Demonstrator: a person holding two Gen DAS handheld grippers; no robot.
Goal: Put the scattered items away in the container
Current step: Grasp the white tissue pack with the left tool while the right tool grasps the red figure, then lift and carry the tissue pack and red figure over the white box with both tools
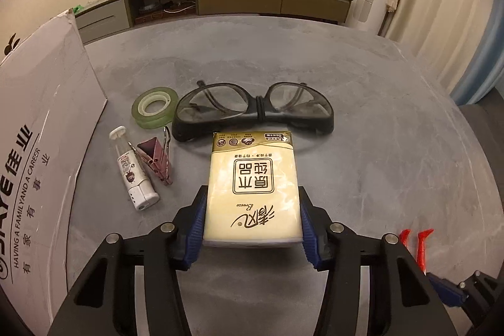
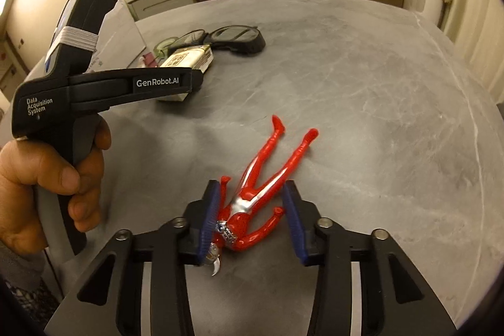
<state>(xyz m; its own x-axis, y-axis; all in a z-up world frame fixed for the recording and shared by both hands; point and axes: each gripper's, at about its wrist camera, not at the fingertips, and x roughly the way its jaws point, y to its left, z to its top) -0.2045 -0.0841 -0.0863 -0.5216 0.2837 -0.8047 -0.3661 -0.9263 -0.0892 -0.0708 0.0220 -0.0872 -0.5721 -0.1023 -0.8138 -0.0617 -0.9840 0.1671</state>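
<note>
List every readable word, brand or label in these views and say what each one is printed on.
"HAVING A FAMILY AND A CAREER" and "佳业": side of the cardboard box.
"原木纯品" and "Breeze": tissue pack between the left gripper's pads.
"GenRobot.AI" and "Data Acquisition System": body of the left gripper, seen from the right wrist.
Small print on the white bottle and the tissue pack's top strip: too small to read.

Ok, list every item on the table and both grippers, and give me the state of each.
tissue pack: flat on the table, clamped between the pads
left gripper: shut on the tissue pack
toy figure: lying on the table between the pads, not clamped
right gripper: open around the toy figure
goggles: resting on the table
tape roll: lying flat
small bottle: on its side
binder clip: lying by the bottle
</note>
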